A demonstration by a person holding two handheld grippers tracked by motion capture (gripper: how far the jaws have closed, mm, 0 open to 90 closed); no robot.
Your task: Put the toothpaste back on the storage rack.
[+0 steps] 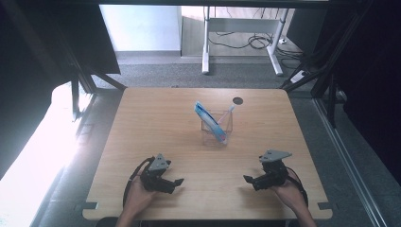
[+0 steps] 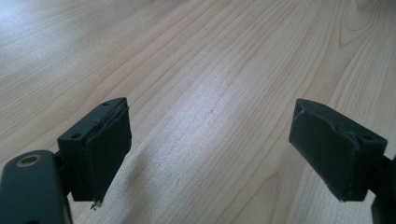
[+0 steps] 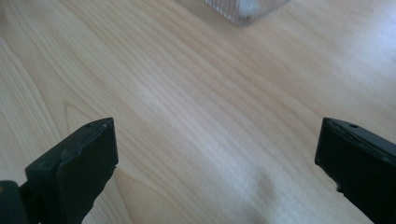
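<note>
A clear square holder [image 1: 217, 126] stands at the middle of the wooden table [image 1: 156, 123]. A blue toothpaste tube [image 1: 209, 122] leans in it, and a thin white stick [image 1: 227, 113] pokes out at its far right. My left gripper [image 1: 175, 184] rests near the table's front left, held by a hand, jaws wide apart over bare wood [image 2: 210, 135]. Near the front right, my right gripper [image 1: 250, 181] is likewise open and empty [image 3: 215, 158]. The holder's base [image 3: 245, 9] shows at the top edge of the right gripper view.
A round dark hole [image 1: 237, 100] sits near the table's far edge. Black frame posts [image 1: 75, 90] stand at the table's left and right sides. Beyond the table are a desk's white legs [image 1: 206, 42] and cables on grey carpet.
</note>
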